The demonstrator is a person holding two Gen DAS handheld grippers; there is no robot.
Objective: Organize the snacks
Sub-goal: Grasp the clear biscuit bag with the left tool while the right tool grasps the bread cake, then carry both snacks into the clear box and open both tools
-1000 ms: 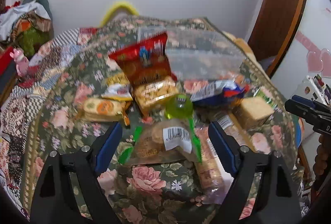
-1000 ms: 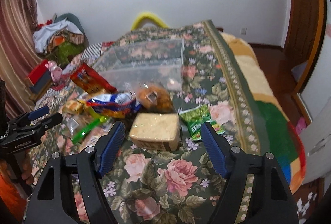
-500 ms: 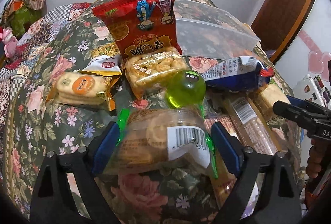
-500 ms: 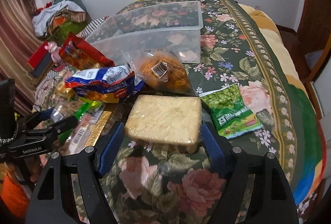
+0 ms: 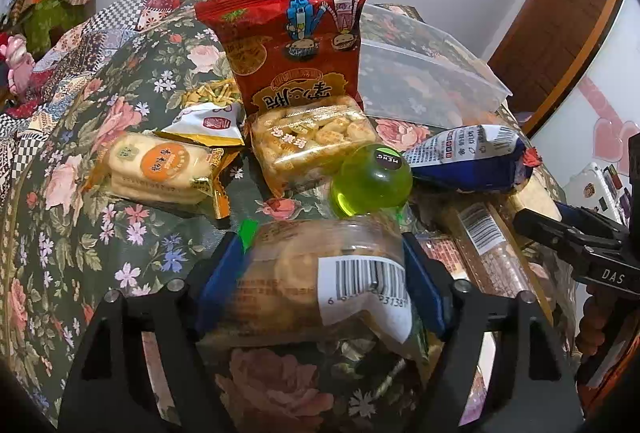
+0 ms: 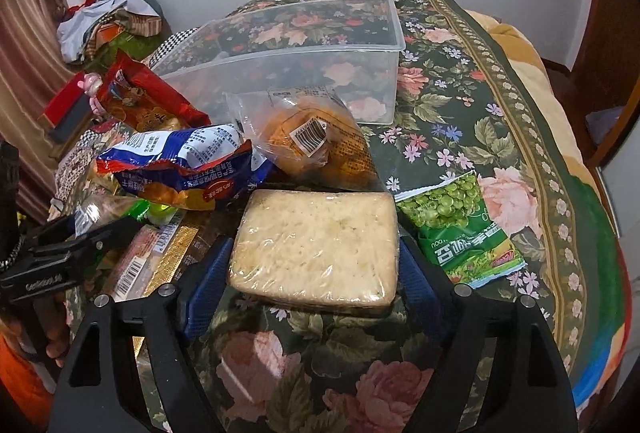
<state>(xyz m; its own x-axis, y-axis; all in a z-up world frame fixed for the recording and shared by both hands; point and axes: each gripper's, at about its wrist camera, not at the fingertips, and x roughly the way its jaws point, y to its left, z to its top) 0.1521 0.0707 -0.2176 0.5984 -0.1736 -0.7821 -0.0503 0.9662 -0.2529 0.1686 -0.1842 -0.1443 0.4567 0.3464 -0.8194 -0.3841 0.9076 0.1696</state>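
Observation:
My left gripper [image 5: 320, 285] has its blue pads against both sides of a clear cookie bag [image 5: 316, 285] with green ends and a barcode label, on the floral cloth. My right gripper [image 6: 314, 265] straddles a pale wrapped noodle block [image 6: 316, 249], its pads at both sides. A clear plastic bin [image 6: 312, 49] stands behind the pile; it also shows in the left wrist view [image 5: 420, 73]. Loose snacks lie around: a red bag [image 5: 296, 45], a green jelly ball [image 5: 374, 181], a blue bag [image 6: 180, 165], a green pea pack [image 6: 460, 229], an orange cake bag [image 6: 312, 141].
A round cracker pack [image 5: 160, 169] and a yellow-white pack [image 5: 208, 125] lie left. Long barcode packs [image 6: 152, 257] lie between the grippers. The other gripper shows at the right edge of the left wrist view [image 5: 580, 245]. A clothes pile [image 6: 108, 21] sits at back left.
Both grippers moved forward and down. The left one closed in around the cookie bag; the right one came to straddle the noodle block and narrowed onto it.

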